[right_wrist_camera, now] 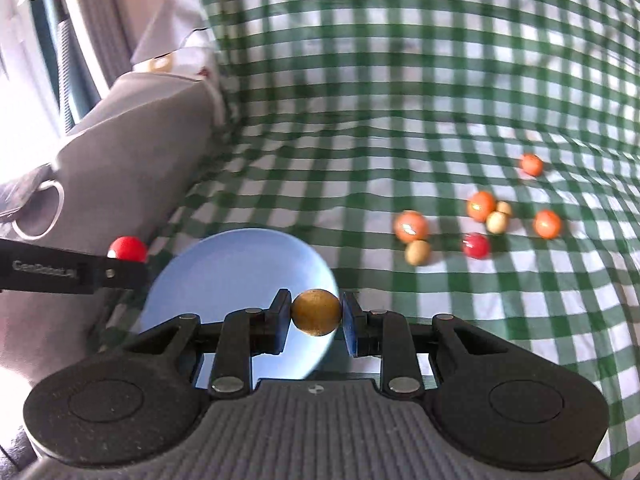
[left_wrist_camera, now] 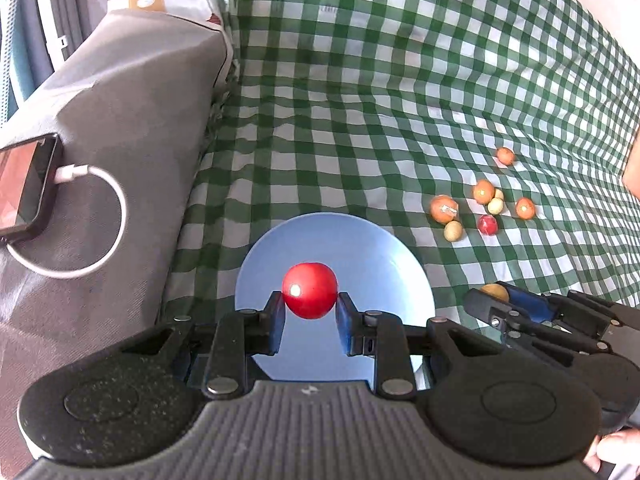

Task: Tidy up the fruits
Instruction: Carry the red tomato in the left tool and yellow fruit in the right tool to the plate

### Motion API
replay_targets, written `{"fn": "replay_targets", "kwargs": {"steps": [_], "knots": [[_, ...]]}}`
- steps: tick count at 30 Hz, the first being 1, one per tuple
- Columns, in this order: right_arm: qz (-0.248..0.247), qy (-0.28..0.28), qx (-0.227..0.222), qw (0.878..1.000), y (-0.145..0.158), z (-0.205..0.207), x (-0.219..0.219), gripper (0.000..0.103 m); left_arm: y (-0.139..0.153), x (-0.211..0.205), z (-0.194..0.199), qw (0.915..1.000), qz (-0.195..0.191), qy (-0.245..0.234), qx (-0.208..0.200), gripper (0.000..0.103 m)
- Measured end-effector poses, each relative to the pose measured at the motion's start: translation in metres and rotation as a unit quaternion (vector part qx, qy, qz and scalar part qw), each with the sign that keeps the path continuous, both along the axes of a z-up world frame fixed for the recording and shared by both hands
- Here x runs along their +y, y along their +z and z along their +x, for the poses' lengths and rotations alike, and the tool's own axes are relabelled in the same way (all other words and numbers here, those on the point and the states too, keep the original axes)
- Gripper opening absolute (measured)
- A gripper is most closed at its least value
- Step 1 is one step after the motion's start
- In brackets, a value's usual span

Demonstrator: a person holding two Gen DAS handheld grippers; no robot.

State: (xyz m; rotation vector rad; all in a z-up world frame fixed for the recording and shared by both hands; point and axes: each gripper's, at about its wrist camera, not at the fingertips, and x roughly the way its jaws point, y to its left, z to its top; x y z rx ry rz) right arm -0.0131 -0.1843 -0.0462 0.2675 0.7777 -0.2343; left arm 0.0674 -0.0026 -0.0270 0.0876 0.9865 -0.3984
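Two fruits are gripped above the near blue plate (left_wrist_camera: 360, 240): the left gripper (left_wrist_camera: 310, 312) pinches a round red fruit (left_wrist_camera: 309, 290), and the right gripper (right_wrist_camera: 316, 316) clamps a brown oval fruit (right_wrist_camera: 316, 312), long axis running left-right. Loose fruits (left_wrist_camera: 482, 208) lie far right on the green checked cloth (left_wrist_camera: 360, 100).

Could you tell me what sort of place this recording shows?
Probably a home, perhaps a bed or sofa used as a table: a green checked cloth lies rumpled over a soft surface, a grey cushion holds a charging phone, and a blue plate awaits fruit.
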Motion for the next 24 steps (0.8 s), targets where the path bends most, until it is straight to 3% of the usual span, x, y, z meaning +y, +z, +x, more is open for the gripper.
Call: {"fn": "replay_targets", "kwargs": {"steps": [6, 24], "knots": [[-0.005, 0.016, 0.013, 1.000, -0.001, 0.010, 0.017, 0.028, -0.012, 0.006, 0.004, 0.9999, 0.000, 0.002, 0.011, 0.030], [0.000, 0.030, 0.049, 0.998, -0.028, 0.034, 0.012, 0.028, -0.054, -0.006, 0.025, 0.9987, 0.018, -0.003, 0.047, 0.030]]}}
